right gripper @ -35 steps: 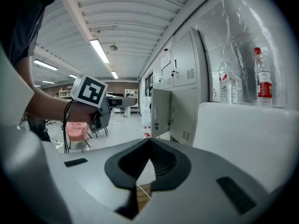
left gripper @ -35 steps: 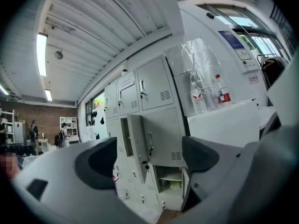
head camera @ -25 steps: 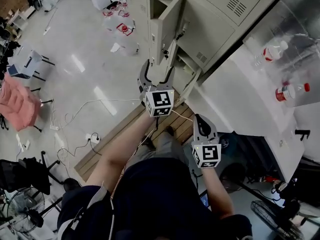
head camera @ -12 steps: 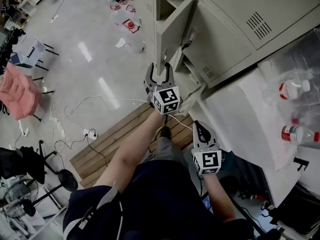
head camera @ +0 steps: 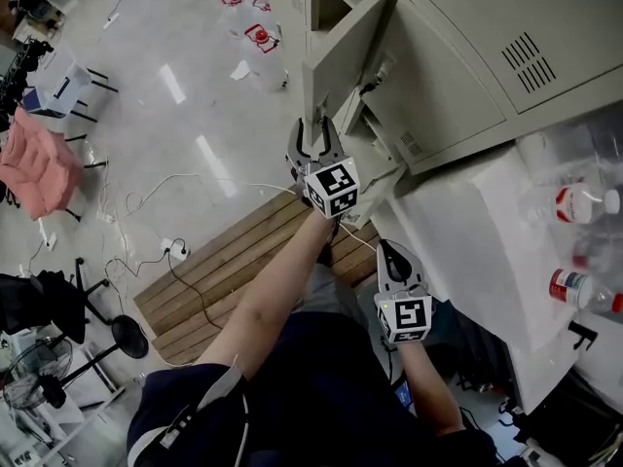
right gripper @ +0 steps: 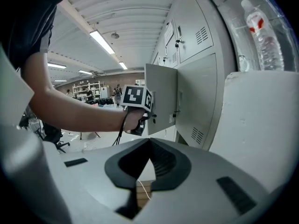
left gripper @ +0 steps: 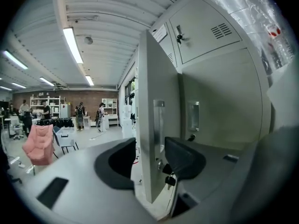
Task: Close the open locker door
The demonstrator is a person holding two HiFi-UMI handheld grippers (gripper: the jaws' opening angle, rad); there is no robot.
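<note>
The open locker door (head camera: pixel 346 52) is grey and swings out from the locker bank toward me. In the head view my left gripper (head camera: pixel 312 125) reaches its free edge at arm's length. In the left gripper view the door's edge (left gripper: pixel 154 78) stands between the two jaws of my left gripper (left gripper: pixel 150 155), which have just been closing; a thin gap still shows at each pad. Keys (left gripper: pixel 169 178) hang from the door's lock beside the right jaw. My right gripper (head camera: pixel 385 249) hangs low by my body, its jaws shut on nothing (right gripper: pixel 149 143).
Closed locker doors (head camera: pixel 545 17) fill the bank to the right. A white draped block (head camera: pixel 487 232) with water bottles (head camera: pixel 584 207) stands at my right. Wooden slats (head camera: pixel 234 261) and cables (head camera: pixel 175 202) lie on the floor below; a pink chair (head camera: pixel 34 173) is far left.
My left gripper has moved forward to the door's edge and its jaws have narrowed around it. The right gripper has dropped a little and stayed shut.
</note>
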